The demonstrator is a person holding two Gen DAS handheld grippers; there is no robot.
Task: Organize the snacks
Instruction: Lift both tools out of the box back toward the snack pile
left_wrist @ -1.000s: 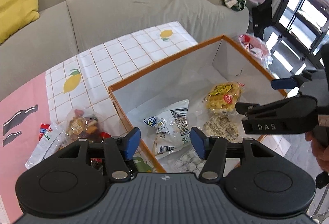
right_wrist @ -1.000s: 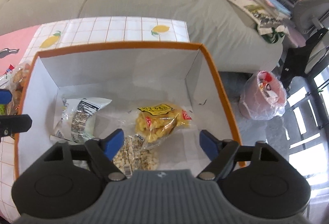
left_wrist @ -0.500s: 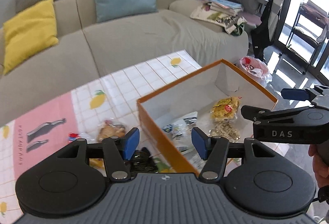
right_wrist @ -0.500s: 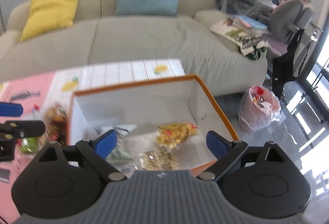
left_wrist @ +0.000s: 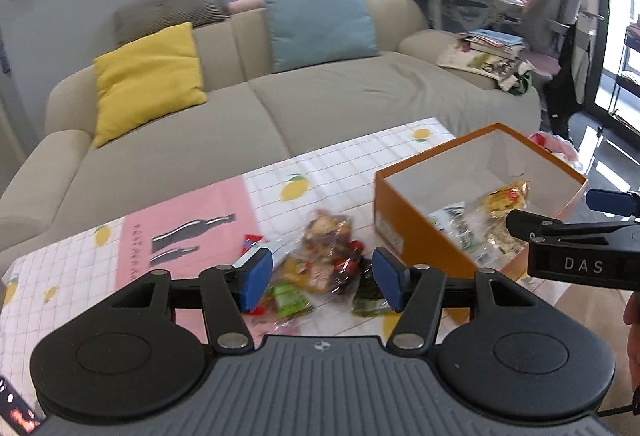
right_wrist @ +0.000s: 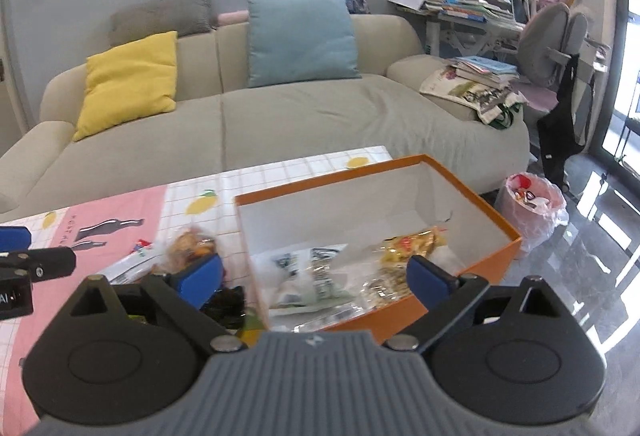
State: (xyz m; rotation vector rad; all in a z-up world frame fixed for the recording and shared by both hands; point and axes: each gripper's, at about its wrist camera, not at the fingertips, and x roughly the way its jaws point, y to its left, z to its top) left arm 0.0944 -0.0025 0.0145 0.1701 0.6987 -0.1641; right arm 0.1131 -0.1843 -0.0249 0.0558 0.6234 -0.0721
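Sofa point(right_wrist: 280, 116) behind table point(left_wrist: 200, 220). Snacks point(left_wrist: 320, 264) piled left of orange box point(right_wrist: 472, 196), more inside. Left gripper point(left_wrist: 322, 278) and right gripper point(right_wrist: 316, 276) both wide, empty. Bin point(right_wrist: 534, 208) clear only in right view

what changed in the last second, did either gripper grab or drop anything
Both grippers pulled up and back from the orange box: left gripper now over the loose snack pile, right gripper farther out. Both stayed open and empty. Packets in the box unchanged.
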